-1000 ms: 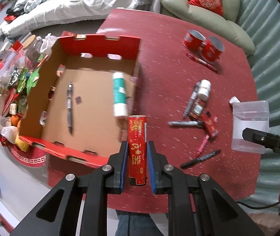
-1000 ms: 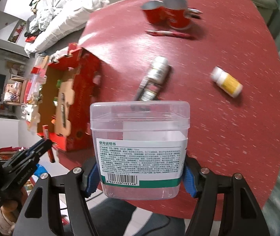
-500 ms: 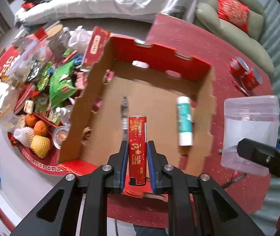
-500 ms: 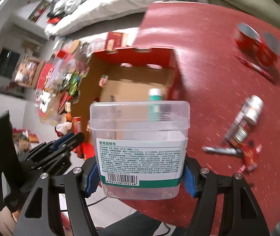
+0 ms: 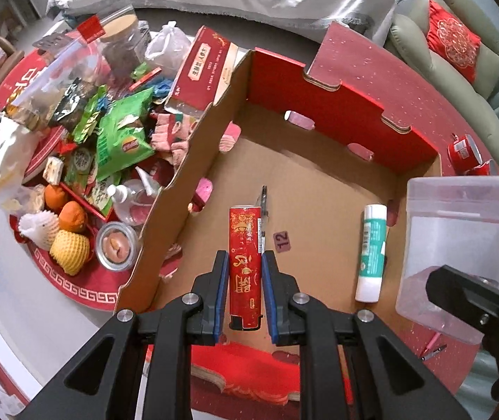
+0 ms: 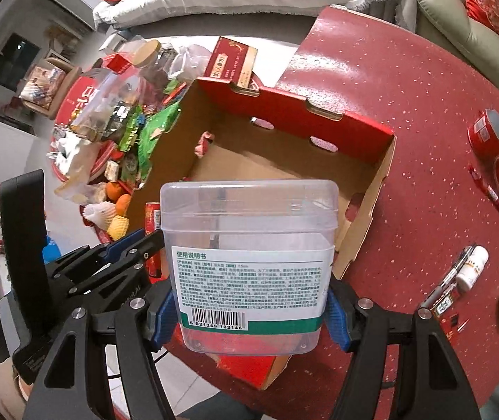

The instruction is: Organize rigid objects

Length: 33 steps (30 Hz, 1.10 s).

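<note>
My left gripper (image 5: 244, 281) is shut on a slim red box with gold print (image 5: 245, 266), held over the floor of an open cardboard box (image 5: 323, 189) with red outer walls. On that floor lie a black pen (image 5: 262, 210) and a white and teal tube (image 5: 372, 252). My right gripper (image 6: 249, 309) is shut on a clear plastic container with a printed label (image 6: 249, 262), held above the box's near right wall; the same container (image 5: 459, 245) shows at the right of the left wrist view. The left gripper (image 6: 123, 252) appears at the left of the right wrist view.
Red table (image 6: 424, 112) carries two red cans (image 6: 494, 154), a red pen (image 6: 491, 192), small pill bottles (image 6: 471, 269) and markers to the right. A heap of snack bags, fruit and jars (image 5: 85, 147) lies left of the box. A sofa with a red cushion (image 5: 452, 38) stands behind.
Both grippers have swung left from the scattered items to over the cardboard box, each keeping its hold. The left one has also come lower toward the box floor.
</note>
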Each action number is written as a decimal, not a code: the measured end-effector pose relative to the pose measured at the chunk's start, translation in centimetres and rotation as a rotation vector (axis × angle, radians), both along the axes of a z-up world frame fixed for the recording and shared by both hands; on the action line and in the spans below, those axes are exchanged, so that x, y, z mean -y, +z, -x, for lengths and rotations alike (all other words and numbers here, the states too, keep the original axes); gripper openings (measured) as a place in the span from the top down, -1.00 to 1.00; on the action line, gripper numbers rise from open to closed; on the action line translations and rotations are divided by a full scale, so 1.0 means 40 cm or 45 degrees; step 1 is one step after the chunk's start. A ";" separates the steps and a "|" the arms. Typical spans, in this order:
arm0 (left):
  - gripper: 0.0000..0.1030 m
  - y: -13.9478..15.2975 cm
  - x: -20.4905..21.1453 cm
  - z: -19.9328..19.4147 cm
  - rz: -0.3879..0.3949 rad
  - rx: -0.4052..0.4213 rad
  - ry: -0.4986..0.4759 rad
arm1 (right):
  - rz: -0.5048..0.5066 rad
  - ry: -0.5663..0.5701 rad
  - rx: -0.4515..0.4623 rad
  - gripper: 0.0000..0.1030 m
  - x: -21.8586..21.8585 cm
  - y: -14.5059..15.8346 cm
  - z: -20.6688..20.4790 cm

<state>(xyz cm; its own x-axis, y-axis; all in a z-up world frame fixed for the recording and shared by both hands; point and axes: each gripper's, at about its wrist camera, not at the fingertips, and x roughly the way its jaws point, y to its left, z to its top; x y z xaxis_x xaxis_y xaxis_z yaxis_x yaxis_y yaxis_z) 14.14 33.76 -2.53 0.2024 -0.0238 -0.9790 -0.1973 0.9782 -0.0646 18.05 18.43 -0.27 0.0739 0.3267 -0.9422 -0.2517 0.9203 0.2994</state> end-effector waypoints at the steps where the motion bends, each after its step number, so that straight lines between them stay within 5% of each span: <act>1: 0.61 -0.003 0.004 -0.005 0.001 0.002 -0.007 | 0.008 -0.004 0.000 -0.35 0.002 -0.002 -0.005; 27: 0.58 -0.138 0.039 -0.073 0.020 -0.165 -0.098 | 0.125 -0.043 -0.060 -0.35 -0.008 -0.115 -0.070; 28: 0.53 -0.143 0.043 -0.074 0.014 -0.172 -0.109 | 0.130 -0.044 -0.067 -0.35 -0.009 -0.123 -0.071; 30: -0.05 -0.151 0.049 -0.074 -0.007 -0.178 -0.119 | 0.134 -0.045 -0.079 -0.35 -0.010 -0.139 -0.074; 33: -0.52 -0.145 0.048 -0.069 -0.019 -0.134 -0.096 | 0.143 -0.044 -0.098 -0.35 -0.006 -0.159 -0.077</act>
